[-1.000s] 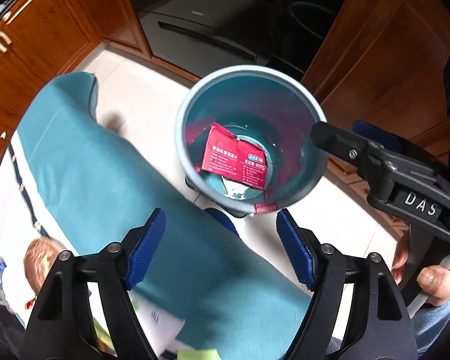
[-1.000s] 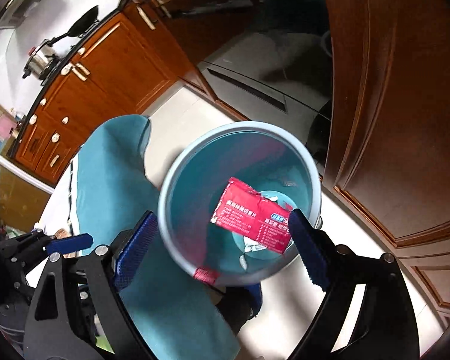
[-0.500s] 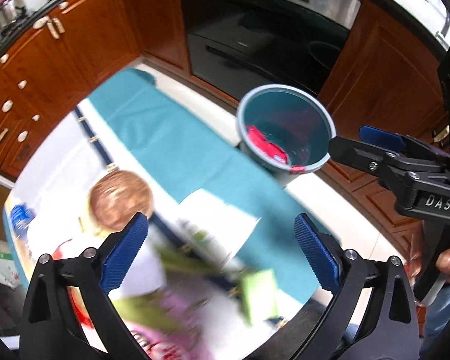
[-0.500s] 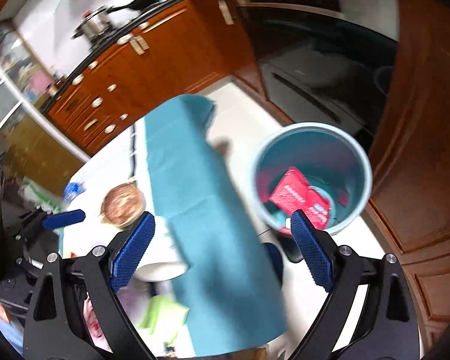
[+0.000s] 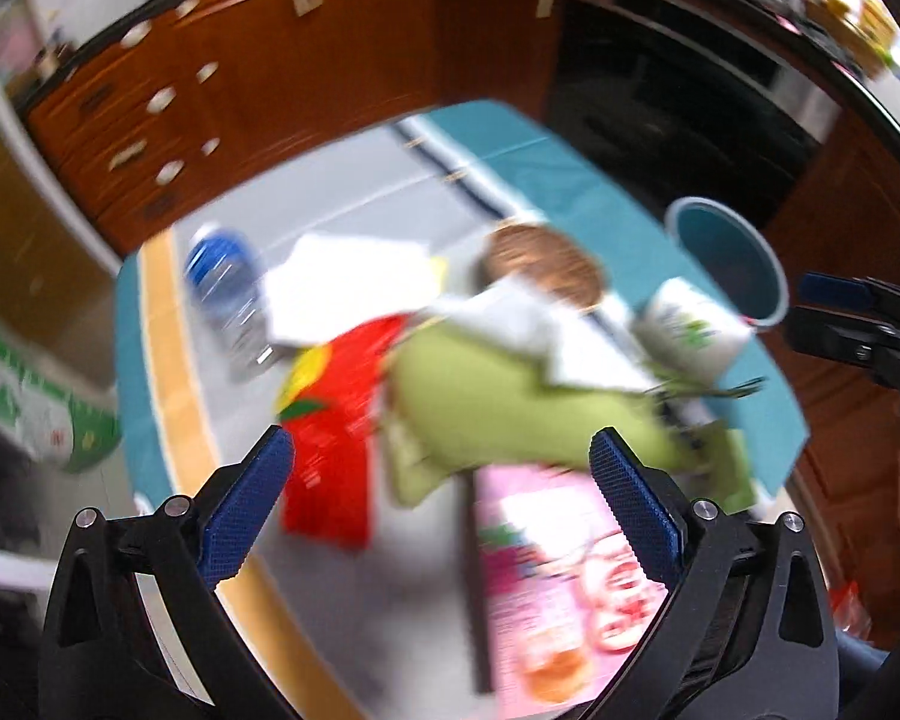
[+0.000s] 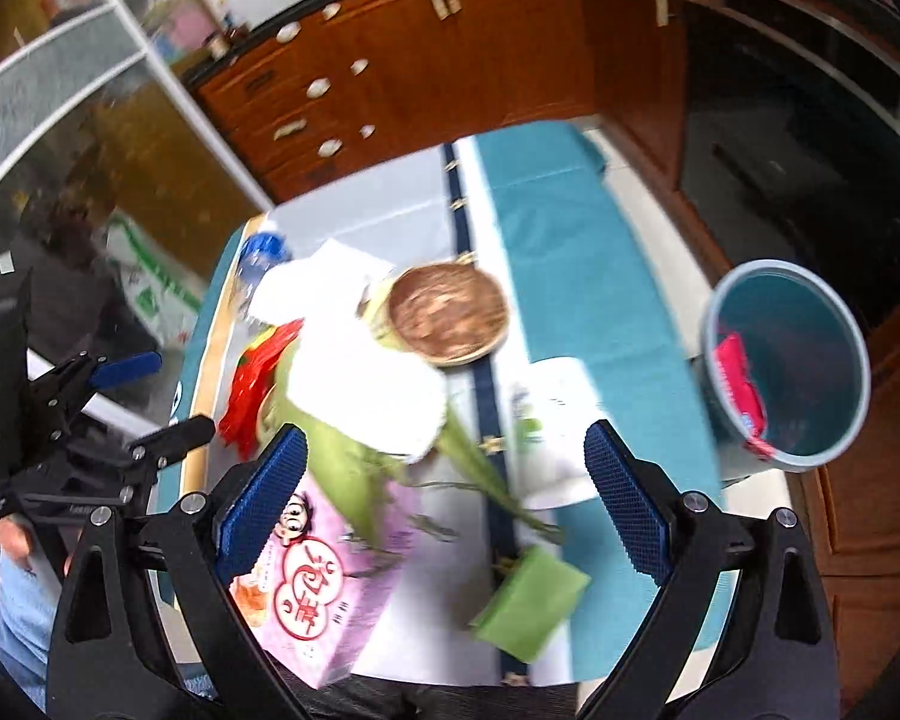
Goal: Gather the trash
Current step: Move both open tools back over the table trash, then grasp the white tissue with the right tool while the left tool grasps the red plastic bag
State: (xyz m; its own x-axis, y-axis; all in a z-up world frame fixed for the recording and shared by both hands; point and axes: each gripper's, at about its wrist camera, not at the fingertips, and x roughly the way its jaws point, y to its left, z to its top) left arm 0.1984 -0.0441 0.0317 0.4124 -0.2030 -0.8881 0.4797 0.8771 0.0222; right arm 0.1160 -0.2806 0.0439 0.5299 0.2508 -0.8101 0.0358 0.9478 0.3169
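Note:
Both grippers hang open and empty above a table strewn with trash. In the left wrist view, which is motion-blurred, my left gripper [image 5: 444,504] is over a red wrapper [image 5: 336,420], a green husk [image 5: 498,402] and a pink box [image 5: 546,588]. My right gripper [image 6: 444,498] is over the pink box [image 6: 318,588], white paper [image 6: 360,384] and a small green packet [image 6: 534,606]. The grey-blue bin [image 6: 846,324] stands on the floor at the right with a red packet [image 6: 741,384] inside. Each gripper shows in the other's view: the right gripper [image 5: 840,315] and the left gripper [image 6: 150,399].
A blue-capped bottle [image 6: 258,258], a round brown bowl [image 6: 447,312] and a white cup [image 6: 552,420] also lie on the table, over a teal cloth [image 6: 564,252]. Wooden cabinets [image 6: 390,72] and a dark oven [image 6: 810,138] stand behind. A person's hand [image 6: 12,534] holds the left gripper.
Both grippers have swung away from above the bin and back over the littered table. The left jaws stand wider than a second ago. The red packet stays in the bin.

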